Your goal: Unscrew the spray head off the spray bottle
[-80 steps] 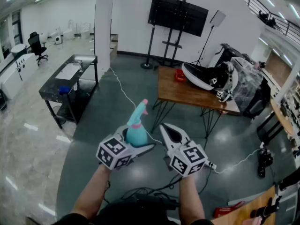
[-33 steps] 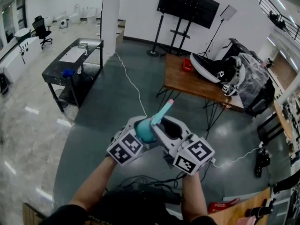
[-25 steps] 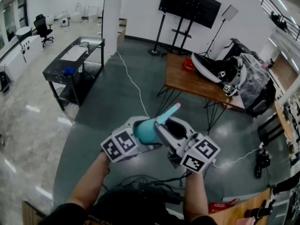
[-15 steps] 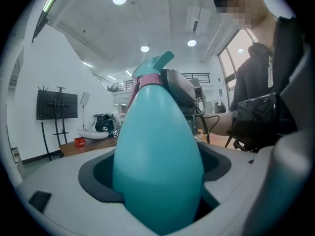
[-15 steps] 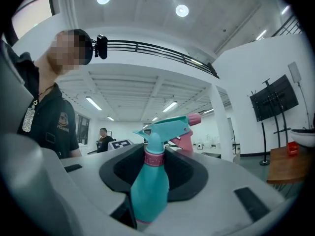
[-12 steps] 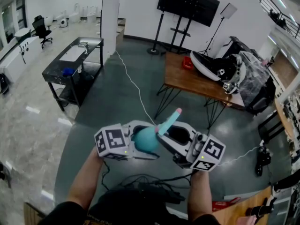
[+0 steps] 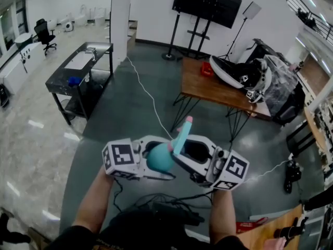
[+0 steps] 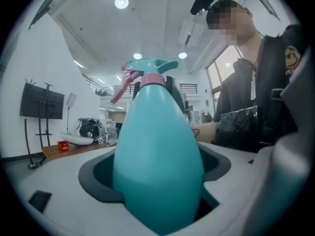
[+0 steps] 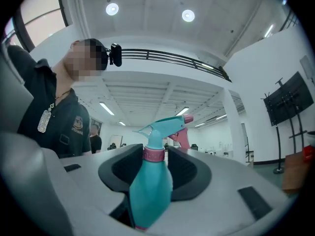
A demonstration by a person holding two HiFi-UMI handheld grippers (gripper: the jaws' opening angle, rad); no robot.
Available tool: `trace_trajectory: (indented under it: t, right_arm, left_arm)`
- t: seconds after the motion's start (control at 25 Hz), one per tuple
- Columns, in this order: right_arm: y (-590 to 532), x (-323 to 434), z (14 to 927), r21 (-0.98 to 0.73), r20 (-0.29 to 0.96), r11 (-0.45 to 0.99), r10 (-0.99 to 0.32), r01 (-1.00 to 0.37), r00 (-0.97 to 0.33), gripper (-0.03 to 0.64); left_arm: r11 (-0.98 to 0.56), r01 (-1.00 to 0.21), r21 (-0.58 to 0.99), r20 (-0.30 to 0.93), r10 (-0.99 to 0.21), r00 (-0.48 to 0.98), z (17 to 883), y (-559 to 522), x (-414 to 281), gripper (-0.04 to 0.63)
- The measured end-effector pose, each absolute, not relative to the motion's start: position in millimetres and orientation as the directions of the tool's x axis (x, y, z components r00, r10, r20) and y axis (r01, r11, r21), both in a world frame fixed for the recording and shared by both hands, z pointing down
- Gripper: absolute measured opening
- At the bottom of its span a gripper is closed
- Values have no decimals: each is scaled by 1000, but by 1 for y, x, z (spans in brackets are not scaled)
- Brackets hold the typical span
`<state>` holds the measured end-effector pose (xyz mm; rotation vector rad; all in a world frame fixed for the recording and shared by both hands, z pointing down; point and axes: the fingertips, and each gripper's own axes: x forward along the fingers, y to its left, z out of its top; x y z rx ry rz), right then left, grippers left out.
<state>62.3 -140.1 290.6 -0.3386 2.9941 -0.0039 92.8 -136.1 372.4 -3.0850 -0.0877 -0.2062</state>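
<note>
A teal spray bottle [image 7: 157, 159] with a pink collar and trigger is held in the air in front of the person. My left gripper [image 7: 166, 159] is shut on its fat body, which fills the left gripper view [image 8: 157, 171]. The spray head [image 7: 182, 133] sticks up and to the right. My right gripper [image 7: 179, 152] reaches in from the right. Its jaws are opening, and the pink collar [image 9: 154, 154] stands between them with a gap on each side. The teal head and pink trigger [image 9: 179, 132] rise above the jaws.
A wooden table [image 7: 218, 95] with a white and black object stands beyond the grippers. A black metal table [image 7: 78, 69] is at the left, a screen on a stand [image 7: 206, 4] at the back, and a white cable [image 7: 148, 98] runs over the grey floor.
The spray head has swung from leaning right to more upright. Both grippers have kept nearly the same place since half a second ago.
</note>
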Motion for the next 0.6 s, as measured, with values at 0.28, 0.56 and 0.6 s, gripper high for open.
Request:
trace_trajectory:
  t: [0.28, 0.56, 0.6]
  right_arm:
    - [-166, 71, 291, -74, -149, 911, -411, -405, -899, 210]
    - [-189, 66, 297, -88, -84, 804, -595, -588, -800, 210]
    - [-191, 64, 298, -96, -76, 797, -603, -596, -794, 210]
  left_arm:
    - [-977, -206, -46, 71, -209, 975, 362, -183, 87, 431]
    - [-891, -449, -65, 130, -453, 882, 379, -217, 84, 433]
    - [-884, -463, -63, 133, -467, 874, 382, -219, 84, 433]
